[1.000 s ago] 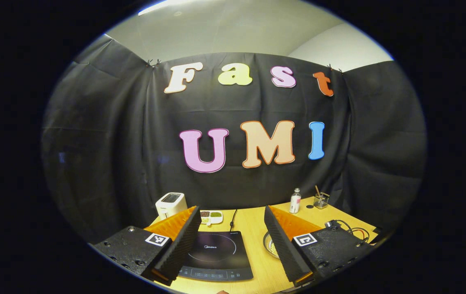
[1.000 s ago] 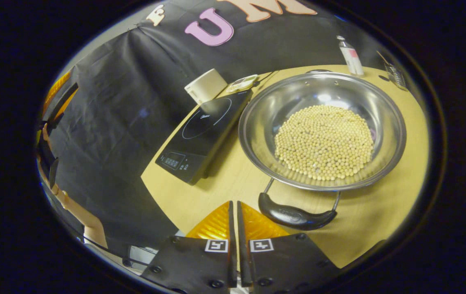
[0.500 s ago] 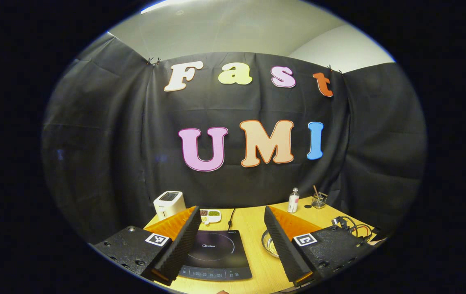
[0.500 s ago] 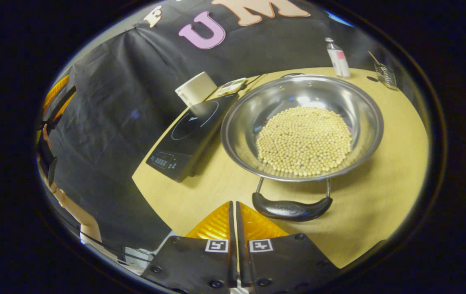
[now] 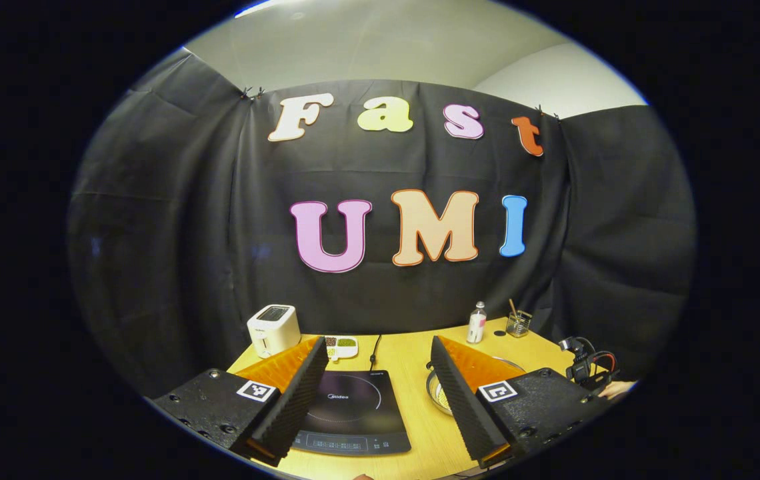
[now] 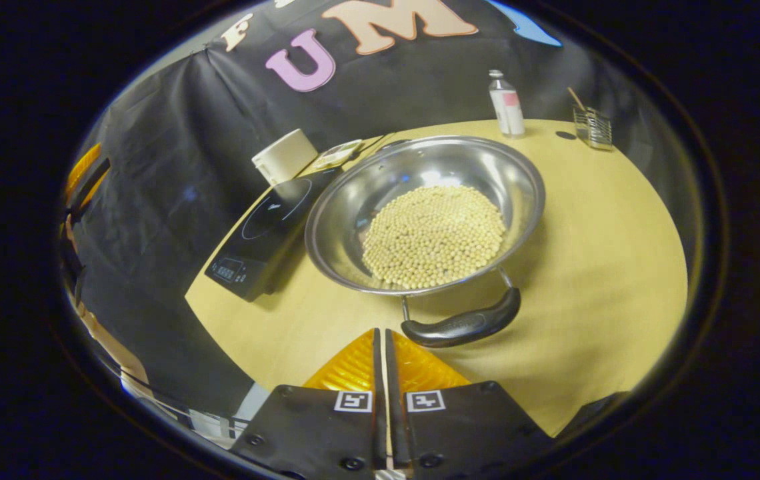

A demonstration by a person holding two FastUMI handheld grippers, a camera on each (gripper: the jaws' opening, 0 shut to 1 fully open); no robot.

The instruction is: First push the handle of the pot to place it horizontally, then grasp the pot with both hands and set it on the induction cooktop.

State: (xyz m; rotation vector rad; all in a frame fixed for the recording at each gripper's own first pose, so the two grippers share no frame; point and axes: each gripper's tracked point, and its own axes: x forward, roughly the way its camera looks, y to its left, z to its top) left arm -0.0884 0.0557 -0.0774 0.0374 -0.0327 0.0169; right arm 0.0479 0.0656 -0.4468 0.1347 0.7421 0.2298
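A steel pot (image 6: 487, 167) holding pale round beans (image 6: 433, 233) stands on the wooden table in the right gripper view. Its black near handle (image 6: 463, 325) points toward me, slanting up to the right. My right gripper (image 6: 382, 331) is shut and empty, its tips just left of that handle and apart from it. The black induction cooktop (image 6: 267, 230) lies directly left of the pot. In the left gripper view, my left gripper (image 5: 377, 341) hangs open above the table's near edge, with the cooktop (image 5: 352, 410) between its fingers and the pot's rim (image 5: 435, 395) behind the right finger.
At the back stand a white toaster (image 5: 274, 329), a small divided dish (image 5: 340, 345), a bottle (image 5: 477, 323) and a glass holder (image 5: 518, 323). The table (image 6: 607, 253) has bare wood right of the pot. The black cloth wall runs behind and to the left.
My right gripper has drawn back from the pot and swung right, so pot and cooktop sit farther off and more to the left. The left gripper has pulled back slightly, still open.
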